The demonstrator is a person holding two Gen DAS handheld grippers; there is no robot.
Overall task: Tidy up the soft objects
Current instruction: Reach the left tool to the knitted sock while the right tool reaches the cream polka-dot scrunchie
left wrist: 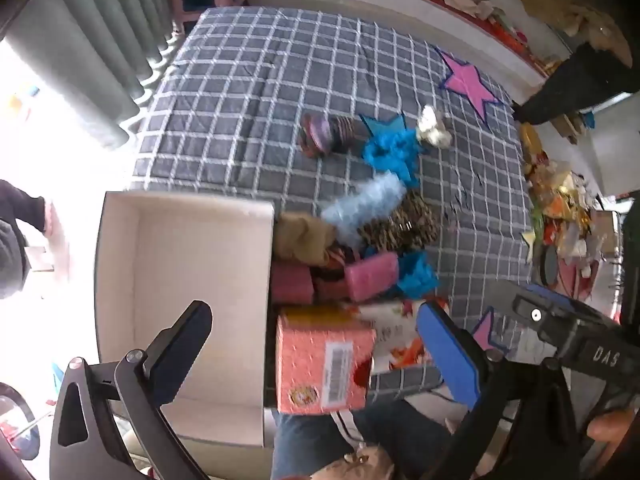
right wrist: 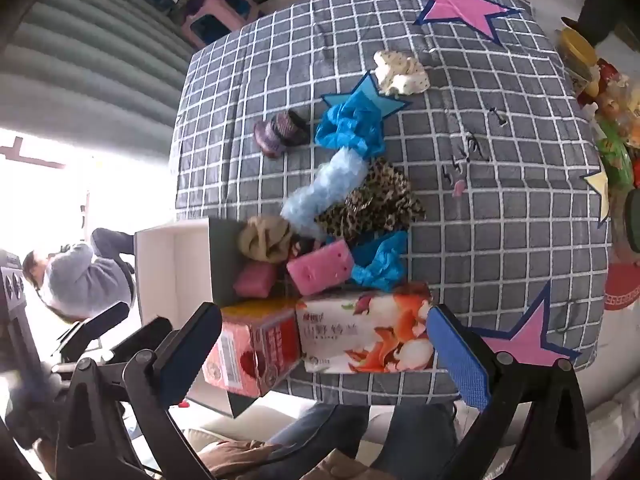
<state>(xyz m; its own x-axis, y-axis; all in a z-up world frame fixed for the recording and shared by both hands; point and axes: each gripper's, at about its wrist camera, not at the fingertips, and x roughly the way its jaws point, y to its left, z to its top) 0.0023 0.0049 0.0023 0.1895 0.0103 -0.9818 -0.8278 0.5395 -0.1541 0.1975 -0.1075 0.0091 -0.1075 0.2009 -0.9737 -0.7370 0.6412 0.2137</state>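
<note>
Right hand-held gripper [right wrist: 324, 344] spread, tissue pack [right wrist: 366, 330] between fingers.

A grey checked bed cover [right wrist: 500, 220] with pink stars carries a white box [left wrist: 180, 280], two tissue packs [right wrist: 360, 336], pink sponges [right wrist: 320, 266], blue bags [right wrist: 352, 124], a leopard cloth [right wrist: 380, 200], a fluffy blue piece [right wrist: 320, 196] and rolled socks [right wrist: 280, 132].

The white box [left wrist: 180, 280] lies open and unfilled, its mouth free from above, while along its right wall soft things crowd together — pink tissue pack [left wrist: 320, 364], pink sponge [left wrist: 370, 276], tan cloth [left wrist: 304, 236] — and the far checked blanket [left wrist: 248, 92] is bare.
</note>
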